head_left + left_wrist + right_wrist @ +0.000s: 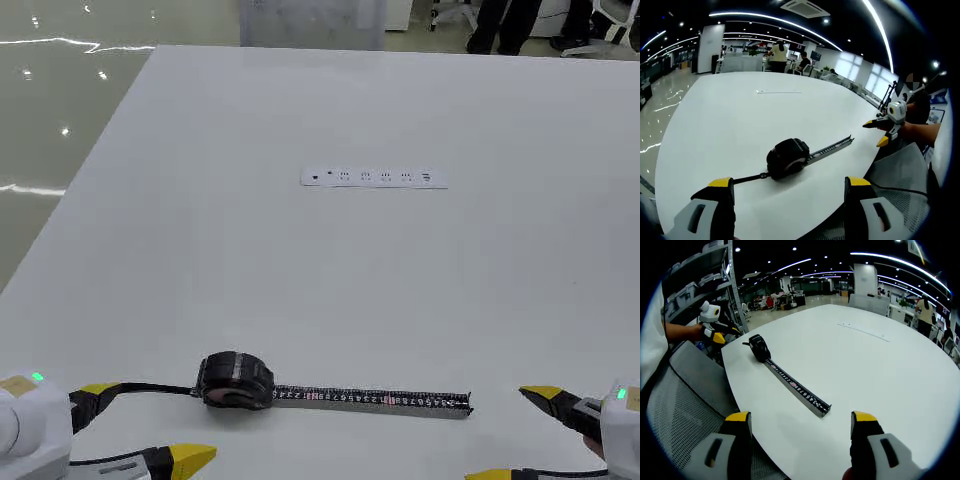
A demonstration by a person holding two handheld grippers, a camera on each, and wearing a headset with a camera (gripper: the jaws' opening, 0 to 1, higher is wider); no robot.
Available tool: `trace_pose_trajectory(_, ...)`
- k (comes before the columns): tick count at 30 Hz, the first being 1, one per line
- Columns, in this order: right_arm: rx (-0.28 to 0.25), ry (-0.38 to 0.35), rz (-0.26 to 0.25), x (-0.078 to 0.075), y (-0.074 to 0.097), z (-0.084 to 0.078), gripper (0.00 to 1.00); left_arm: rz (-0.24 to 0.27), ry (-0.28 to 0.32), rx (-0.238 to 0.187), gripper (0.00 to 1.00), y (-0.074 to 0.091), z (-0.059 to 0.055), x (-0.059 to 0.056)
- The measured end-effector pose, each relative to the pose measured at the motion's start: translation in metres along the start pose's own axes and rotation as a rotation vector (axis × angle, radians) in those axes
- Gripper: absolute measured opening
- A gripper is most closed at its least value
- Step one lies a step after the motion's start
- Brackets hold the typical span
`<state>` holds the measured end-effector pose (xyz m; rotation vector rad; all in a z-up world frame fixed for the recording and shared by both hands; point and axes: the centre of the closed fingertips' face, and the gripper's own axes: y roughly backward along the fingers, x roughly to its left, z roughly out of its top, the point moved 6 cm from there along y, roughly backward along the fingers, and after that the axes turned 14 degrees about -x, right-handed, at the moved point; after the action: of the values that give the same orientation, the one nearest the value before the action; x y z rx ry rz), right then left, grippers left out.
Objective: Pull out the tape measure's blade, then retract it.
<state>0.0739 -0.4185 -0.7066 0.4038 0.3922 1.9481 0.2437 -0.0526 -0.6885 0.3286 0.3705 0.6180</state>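
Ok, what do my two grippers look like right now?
The left gripper and right gripper match: white bodies with a green light, black jaws tipped yellow. A thin black cable runs by the left one's lower jaw.

left gripper [148,424] sits just left of the tape measure [236,380], jaws spread wide, touching nothing; right gripper [515,434] sits just right of the tape measure, jaws equally wide, holding nothing; both sets of tips point inward towards each other
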Motion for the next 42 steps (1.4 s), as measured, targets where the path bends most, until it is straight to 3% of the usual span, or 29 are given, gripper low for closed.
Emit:
trace_pose_trajectory(9,-0.004,0.000,0.001,-0.002,0.001,-0.002,0.81,-0.013,-0.006,0.013,0.84,-0.012,0.004,-0.014)
trace_pose_trajectory(26,-0.018,-0.005,-0.006,-0.008,0.002,-0.002,0.80,-0.027,0.020,0.036,0.84,-0.040,0.014,-0.020)
trace_pose_trajectory(42,-0.028,-0.028,-0.001,-0.010,-0.001,-0.004,0.80,0.033,0.091,0.111,0.80,-0.064,0.001,-0.021)
